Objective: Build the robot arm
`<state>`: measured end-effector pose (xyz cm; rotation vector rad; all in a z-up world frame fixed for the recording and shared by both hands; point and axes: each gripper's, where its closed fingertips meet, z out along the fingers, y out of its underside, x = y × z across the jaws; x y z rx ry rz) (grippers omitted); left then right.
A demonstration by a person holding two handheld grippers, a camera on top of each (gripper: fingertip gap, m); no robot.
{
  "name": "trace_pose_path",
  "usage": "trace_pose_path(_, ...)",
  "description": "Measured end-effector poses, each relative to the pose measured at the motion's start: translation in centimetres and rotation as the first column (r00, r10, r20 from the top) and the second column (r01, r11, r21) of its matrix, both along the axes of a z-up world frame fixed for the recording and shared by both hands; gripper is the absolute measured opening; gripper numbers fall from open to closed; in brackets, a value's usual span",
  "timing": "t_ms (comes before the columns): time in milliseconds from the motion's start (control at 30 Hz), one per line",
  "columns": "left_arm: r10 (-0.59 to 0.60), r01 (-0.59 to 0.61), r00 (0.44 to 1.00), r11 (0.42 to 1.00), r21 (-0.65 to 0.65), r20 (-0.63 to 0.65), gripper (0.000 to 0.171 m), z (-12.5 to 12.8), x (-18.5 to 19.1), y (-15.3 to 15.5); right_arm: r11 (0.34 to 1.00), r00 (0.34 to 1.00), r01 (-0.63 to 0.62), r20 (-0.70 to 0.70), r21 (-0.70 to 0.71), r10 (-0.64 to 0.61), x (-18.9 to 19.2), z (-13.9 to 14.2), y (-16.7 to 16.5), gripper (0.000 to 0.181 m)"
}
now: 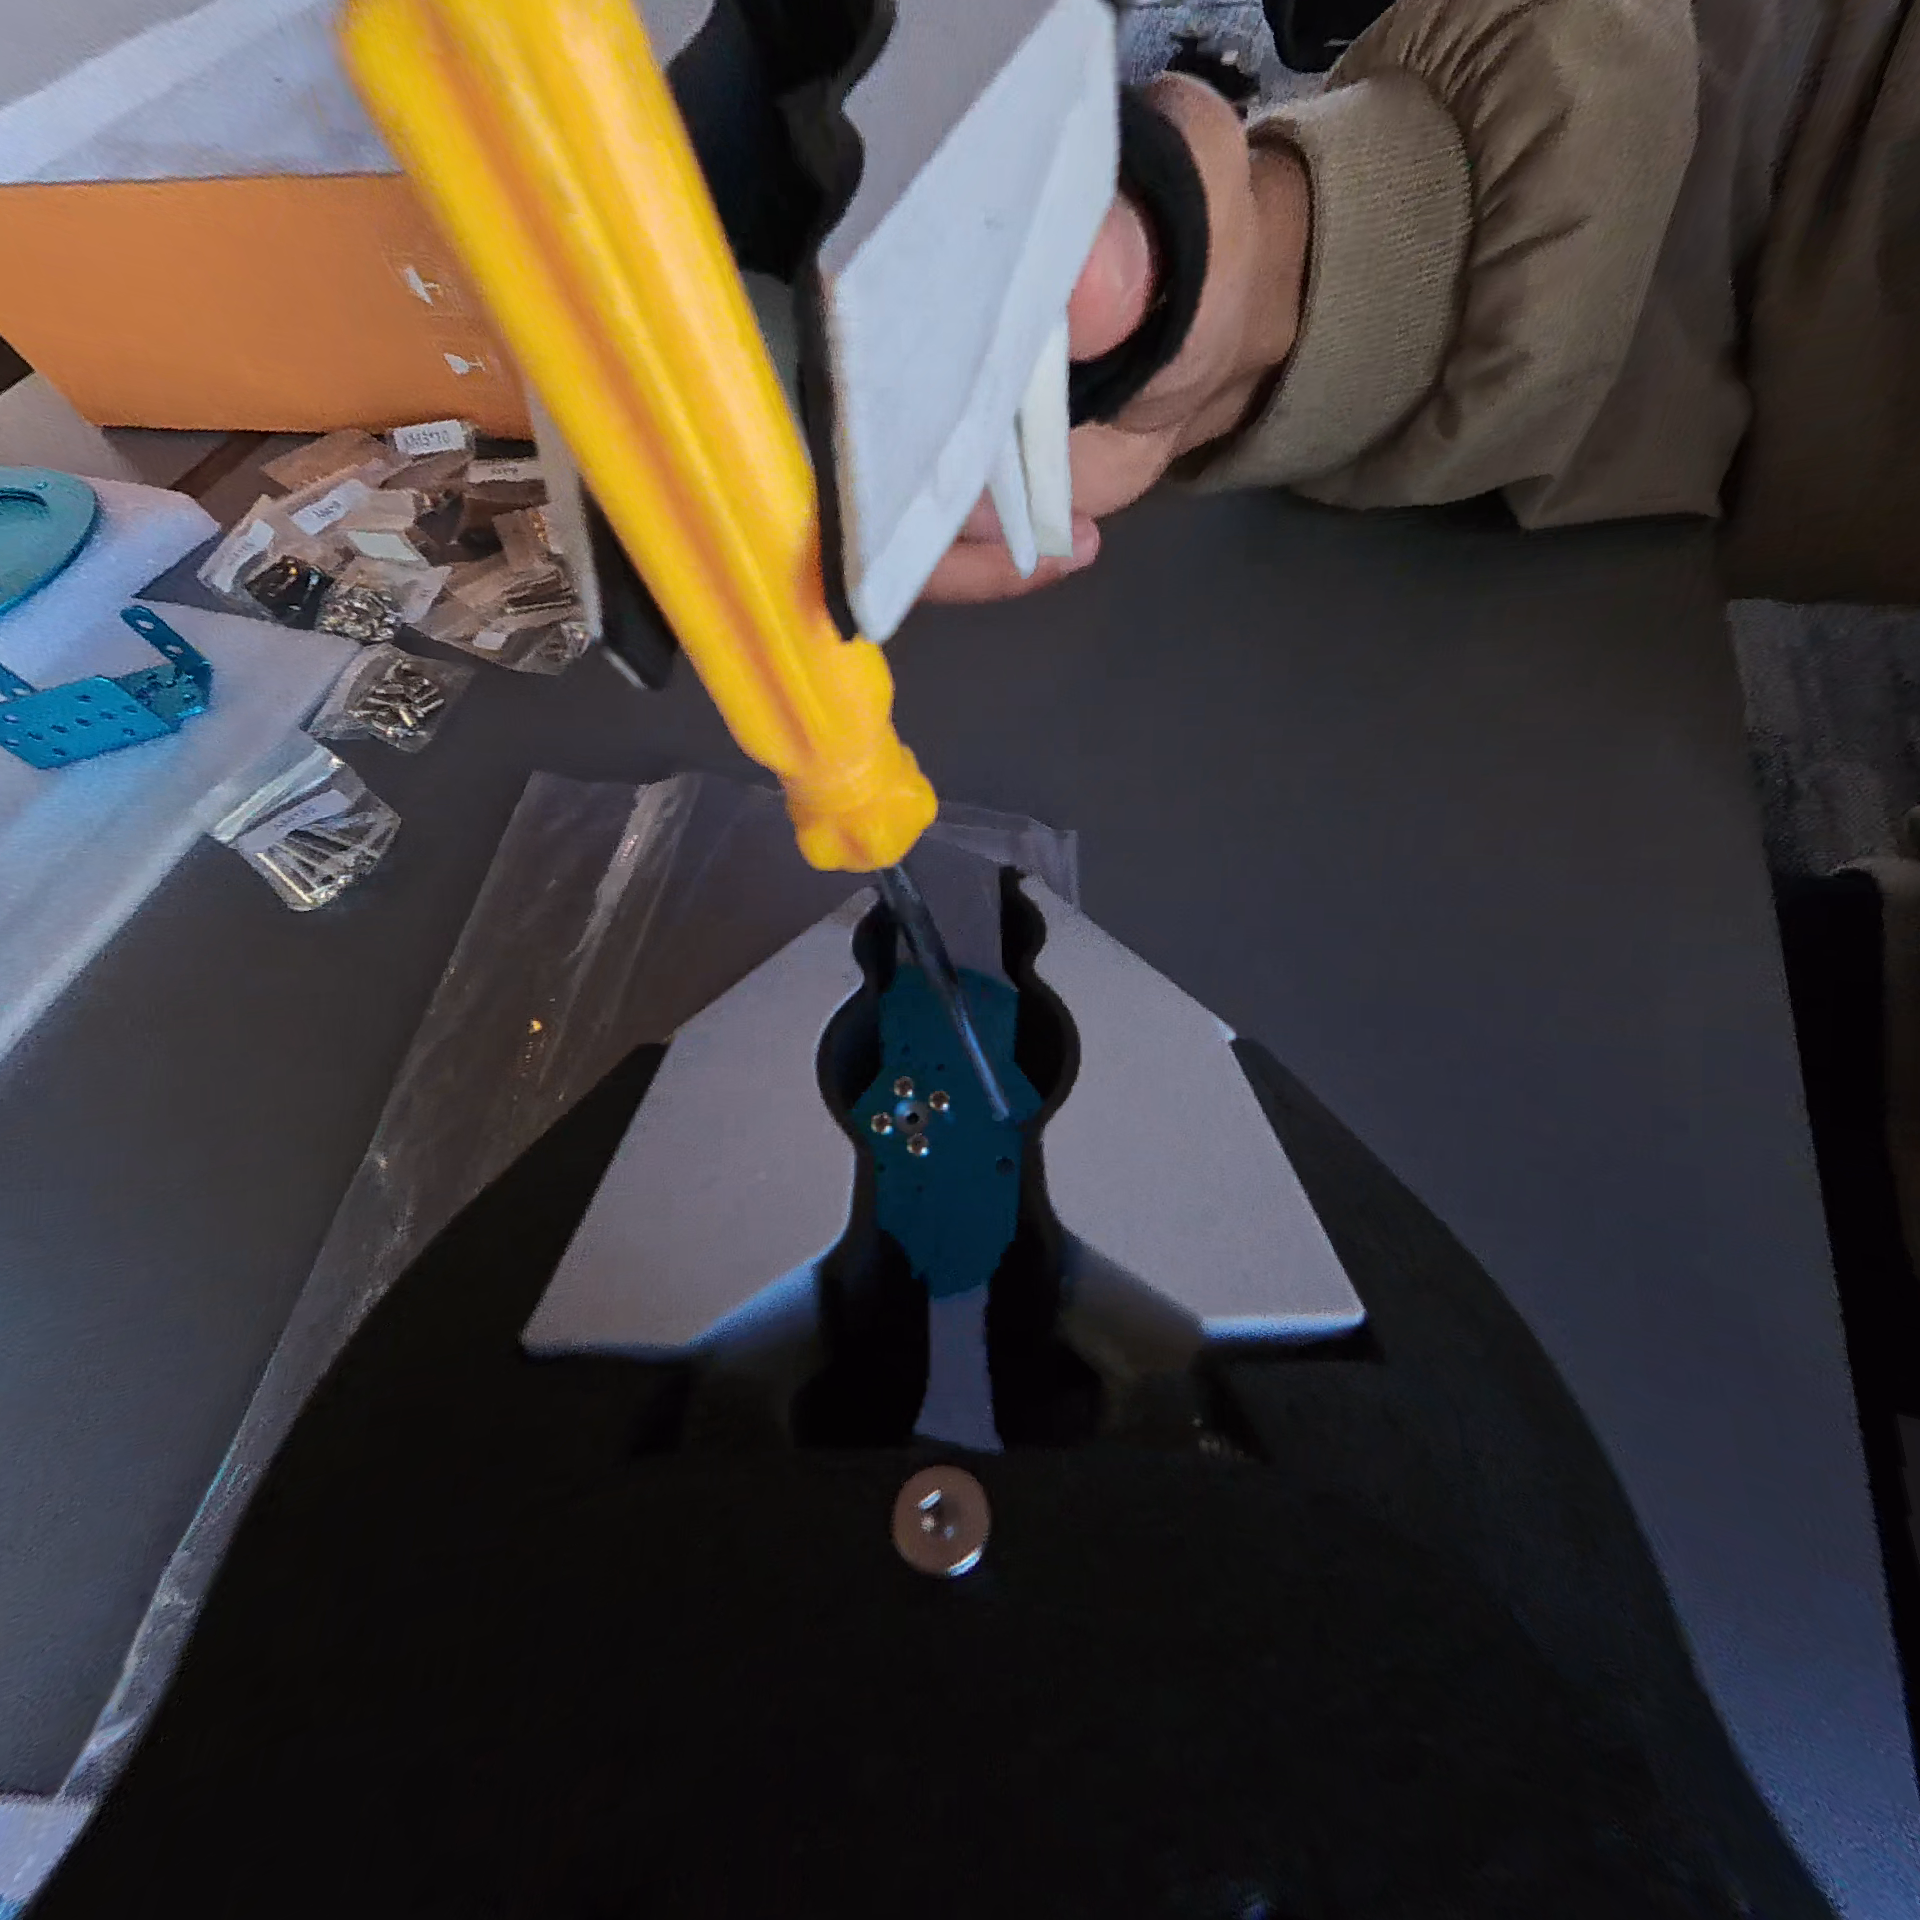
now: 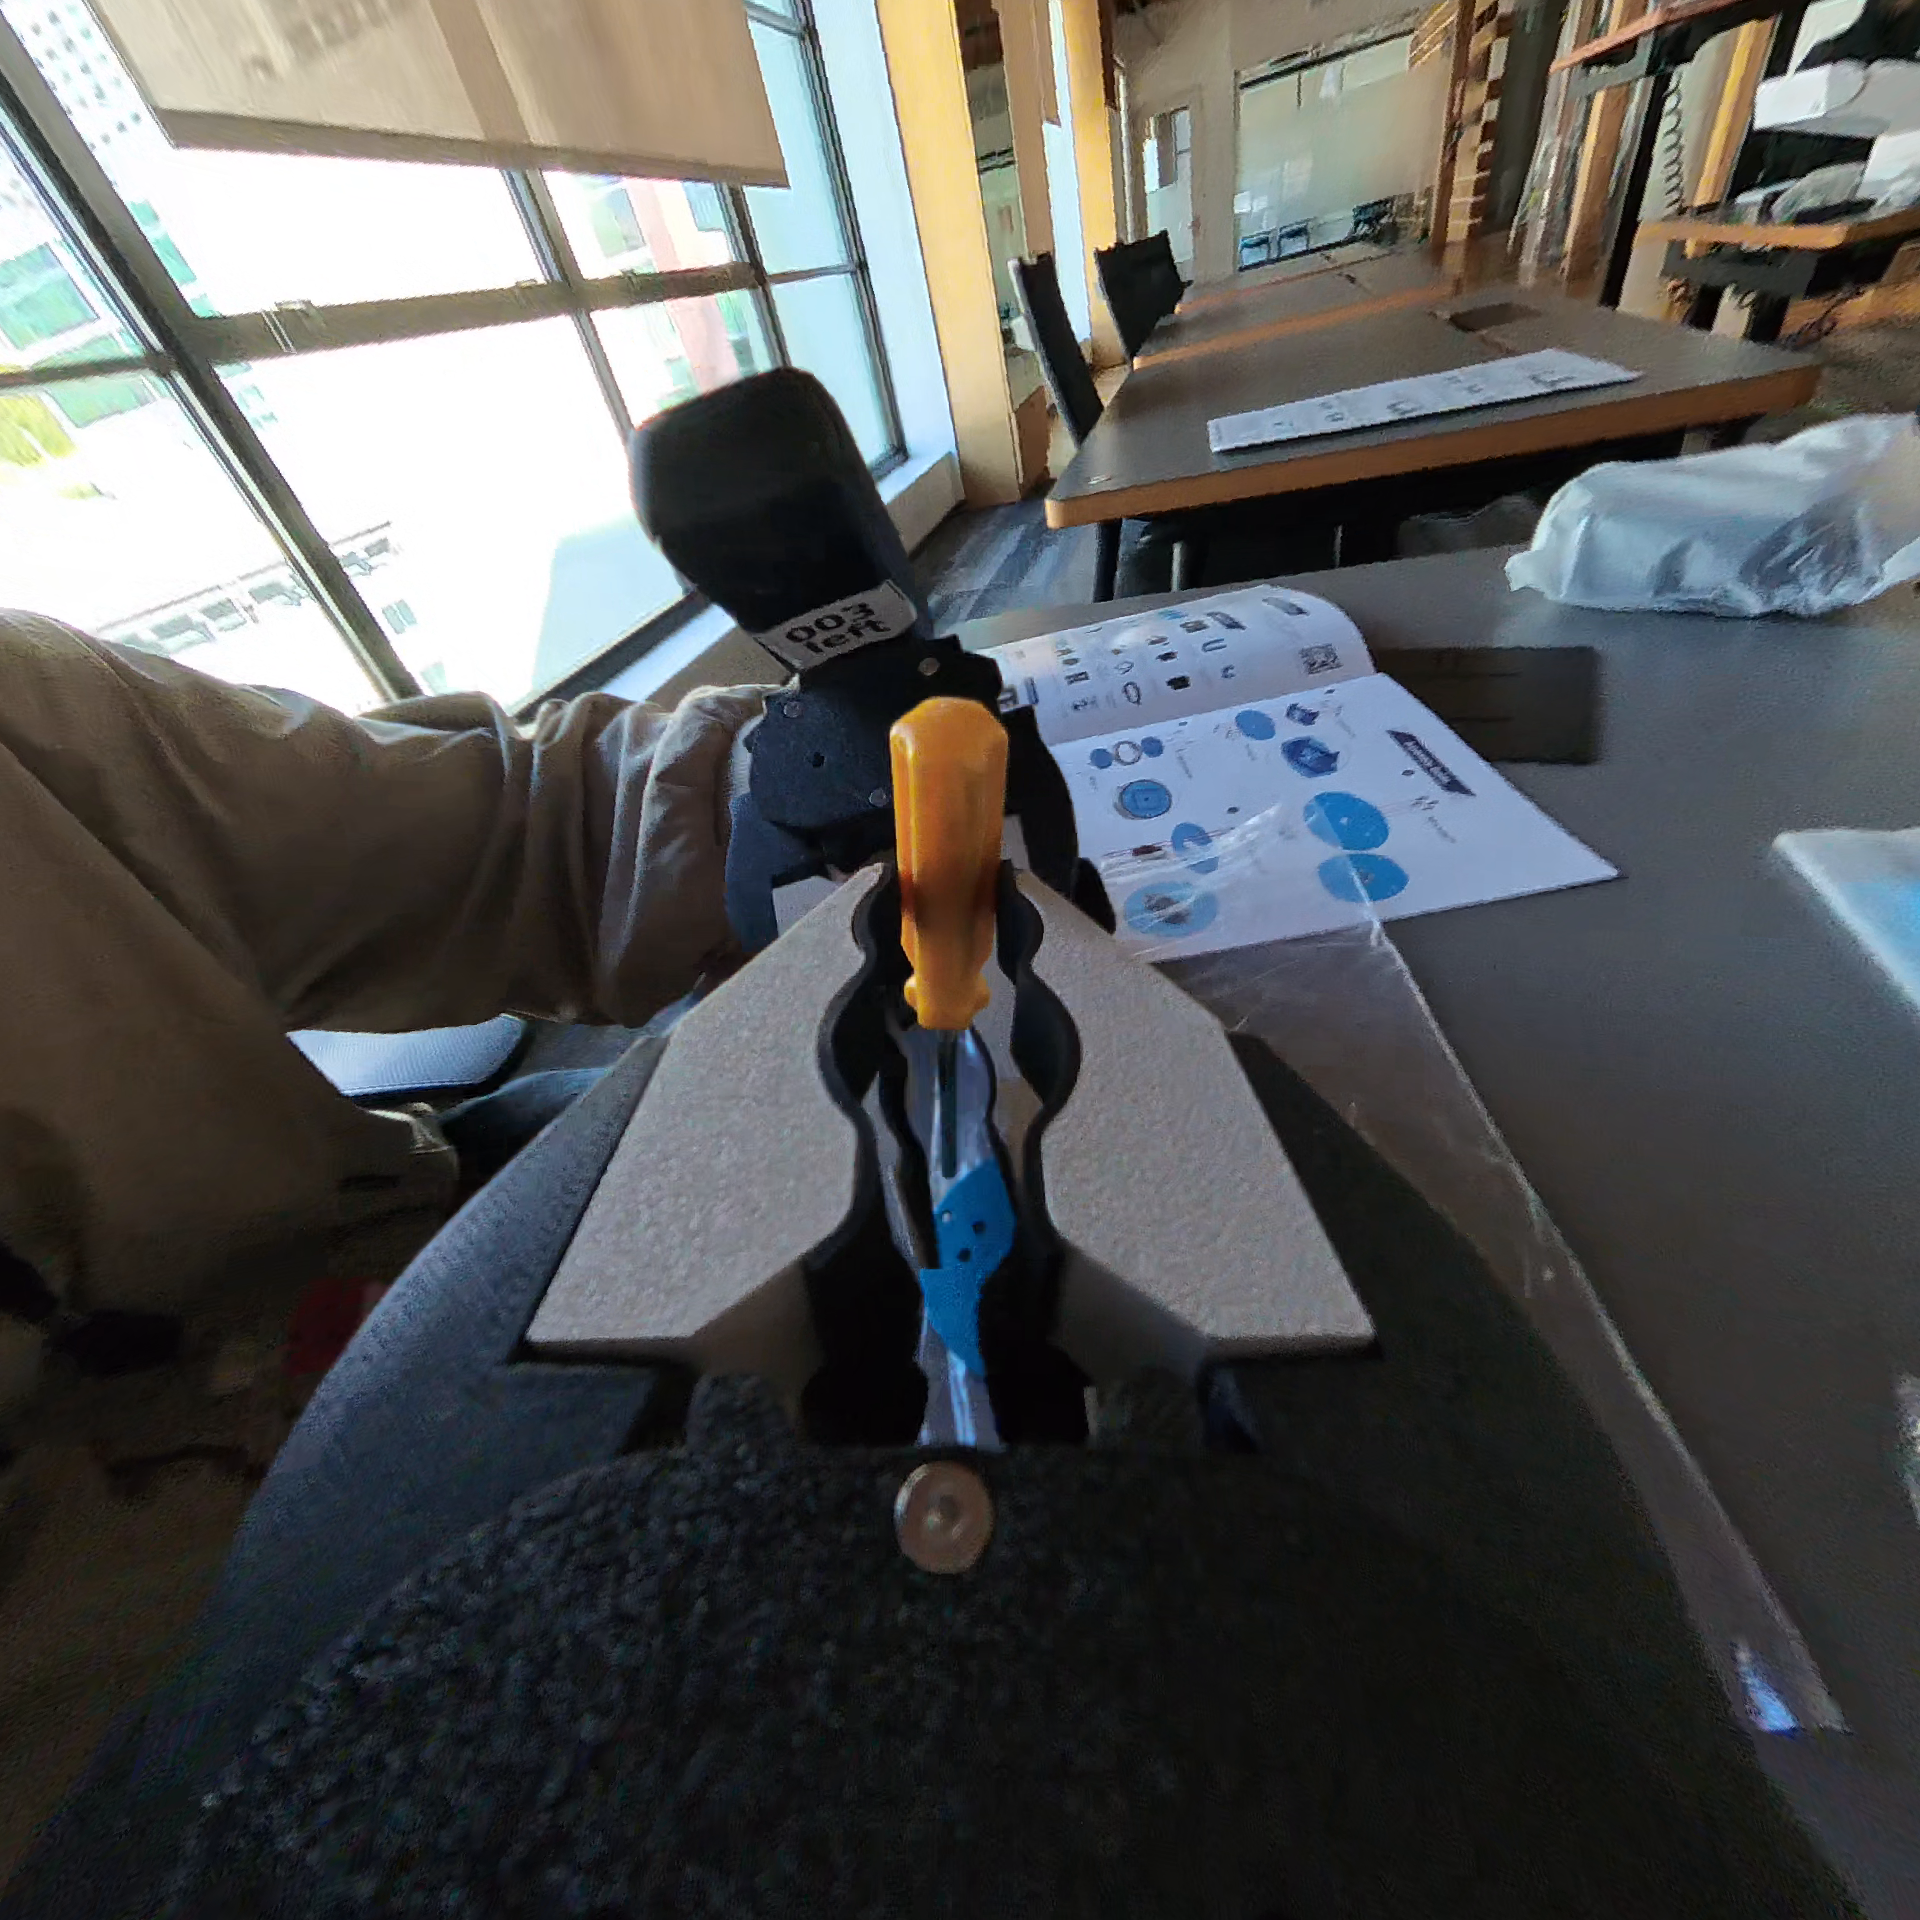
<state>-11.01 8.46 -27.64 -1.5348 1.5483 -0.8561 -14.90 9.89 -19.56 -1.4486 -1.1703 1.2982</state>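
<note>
Between the fingertips of the left gripper (image 1: pixel 940 904), in the left wrist view, a blue plate (image 1: pixel 940 1195) is clamped flat-on to the camera, its cluster of small holes facing up; the jaws stand closed on its two side edges. It hangs above the middle of the table (image 1: pixel 1403 831), over a sheet of clear film (image 1: pixel 582 935). A screwdriver (image 1: pixel 623 364) slants down from the upper left, yellow handle high, and its tip meets the plate just right of the hole cluster. Its long axis runs steeply across the plate's face, not along the jaws. The right gripper (image 1: pixel 764 644) closes on the handle from above, with a hand (image 1: pixel 1174 416) behind it. Toward the far left corner sit an orange box (image 1: pixel 208 291), bags of screws (image 1: pixel 416 540) and a blue bracket (image 1: pixel 104 707)

Beyond its own fingers, the right wrist view shows the right gripper (image 2: pixel 948 894) shut on the lower handle of the screwdriver (image 2: pixel 945 810), which stands upright and crosswise to the fingers. The shaft drops into the gap between them, down to the plate (image 2: pixel 966 1236), seen edge-on and tilted there. The left gripper's black body rises just behind the handle. An open booklet (image 2: pixel 1299 810) lies on the table (image 2: pixel 1662 1039) to the right, well apart
</note>
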Motion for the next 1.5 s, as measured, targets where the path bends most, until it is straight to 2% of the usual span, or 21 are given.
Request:
trace_pose_path(67,-0.017,0.018,0.999,0.999,-0.035,0.048,0.005,0.6,0.3,0.2,0.999,1.000,0.011,0.005,0.033,-0.011,0.0,0.1,0.4,0.016)
trace_pose_path(100,-0.011,0.015,0.998,0.999,-0.047,0.069,0.005,0.7,0.3,0.5,0.999,1.000,0.010,0.020,0.038,-0.010,0.1,-0.1,0.6,0.016)
trace_pose_path(200,0.035,-0.029,0.995,0.998,-0.061,0.090,0.023,0.6,0.0,1.7,0.997,0.998,0.043,0.038,0.067,-0.045,0.7,-0.5,1.5,0.016)
trace_pose_path(267,0.024,-0.020,0.996,0.999,-0.046,0.084,0.005,0.5,-0.1,1.6,0.998,0.999,0.035,0.016,0.050,-0.035,0.9,-0.1,1.5,0.016)
trace_pose_path(333,0.025,-0.024,0.996,1.000,-0.005,0.084,0.005,0.5,-0.1,1.5,0.999,1.000,0.022,0.010,0.039,-0.023,0.8,0.0,1.2,0.016)
trace_pose_path(433,0.016,-0.016,1.000,1.000,0.017,0.007,0.006,-0.9,-0.7,1.3,0.997,0.997,0.013,0.079,0.072,-0.019,0.4,-1.3,0.9,0.017)
trace_pose_path(500,0.036,-0.036,0.999,0.998,0.058,0.006,0.011,-0.8,-1.1,1.6,0.995,0.995,0.018,0.092,0.097,-0.027,0.2,-1.6,0.8,0.017)
trace_pose_path(533,0.033,-0.033,0.999,0.998,0.053,0.006,0.005,-0.7,-1.1,1.5,0.994,0.995,0.020,0.094,0.107,-0.030,0.1,-1.6,0.7,0.017)
trace_pose_path(633,0.033,-0.032,0.999,0.998,0.055,-0.026,0.005,-1.2,-1.1,1.6,0.992,0.992,0.020,0.122,0.124,-0.036,0.0,-2.0,0.6,0.017)
trace_pose_path(700,0.050,-0.048,0.998,0.997,0.067,-0.030,0.014,-1.2,-1.3,1.9,0.989,0.990,0.031,0.130,0.144,-0.049,0.1,-2.2,0.7,0.017)
trace_pose_path(833,0.028,-0.026,0.999,0.999,0.048,-0.038,0.005,-1.3,-1.5,1.4,0.989,0.989,0.027,0.139,0.148,-0.048,0.1,-2.3,0.6,0.017)
trace_pose_path(1133,-0.015,0.016,0.998,1.000,0.017,-0.061,0.004,-1.5,-1.9,0.6,0.987,0.986,0.004,0.161,0.163,-0.031,-0.2,-2.3,-0.1,0.017)
trace_pose_path(1500,0.001,-0.001,0.999,1.000,0.004,-0.042,0.004,-1.4,-1.6,1.0,0.988,0.986,0.007,0.161,0.155,-0.032,-0.1,-2.3,0.1,0.016)
